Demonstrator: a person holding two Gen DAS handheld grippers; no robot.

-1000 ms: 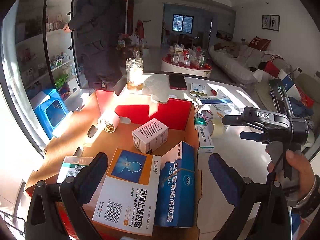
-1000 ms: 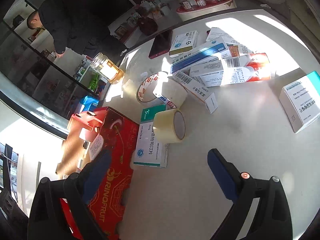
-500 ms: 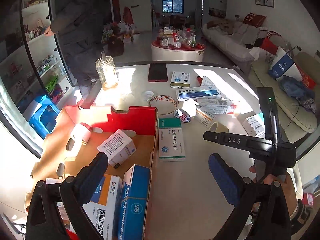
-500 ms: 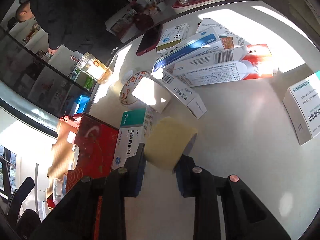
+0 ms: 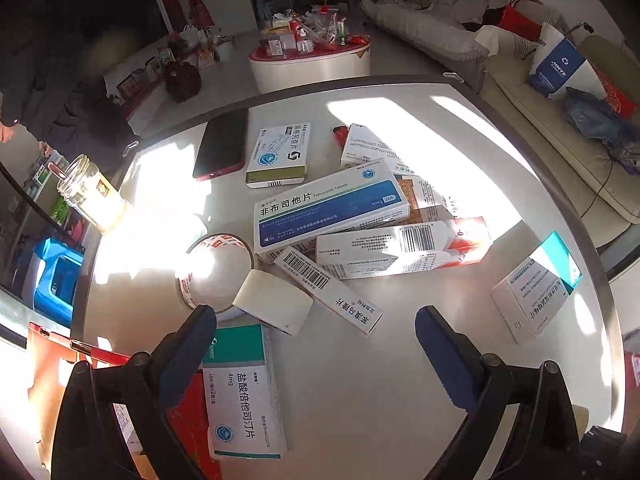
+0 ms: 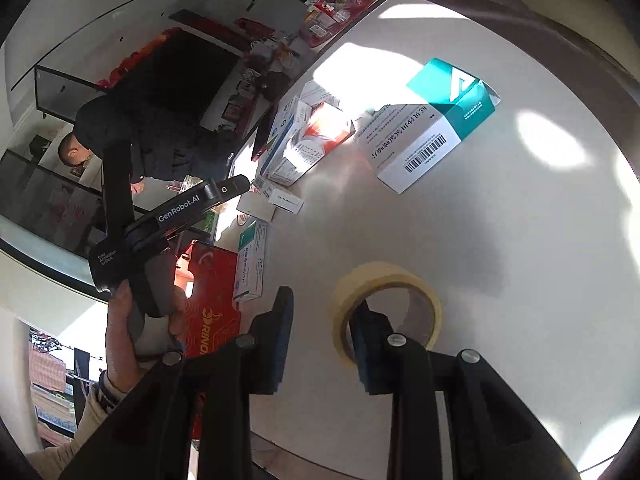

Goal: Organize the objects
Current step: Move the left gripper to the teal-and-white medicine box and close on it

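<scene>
My left gripper (image 5: 314, 314) is open above a heap of medicine boxes on the white table (image 5: 360, 400). A green-and-white box (image 5: 240, 388) lies under its left finger, and a small white box (image 5: 276, 306) and a blue-and-white box (image 5: 328, 208) lie ahead. My right gripper (image 6: 324, 304) has its jaws close together at a yellow tape roll (image 6: 384, 274) over bare table. Its right finger reaches into the roll's hole, and the roll's wall sits between the fingers. I cannot tell how hard the left pad bears on it.
The red carton (image 6: 212, 292) stands at the table's left edge. A teal-and-white box (image 6: 428, 132) lies apart at the right, a printed tape ring (image 5: 216, 268), a phone (image 5: 222, 144) and a jar (image 5: 90, 196) further back. A person (image 6: 108, 128) stands beyond the table.
My left gripper swung right from over the open carton to above the box heap. My right gripper closed on the yellow tape roll, carried it away from the heap and rolled.
</scene>
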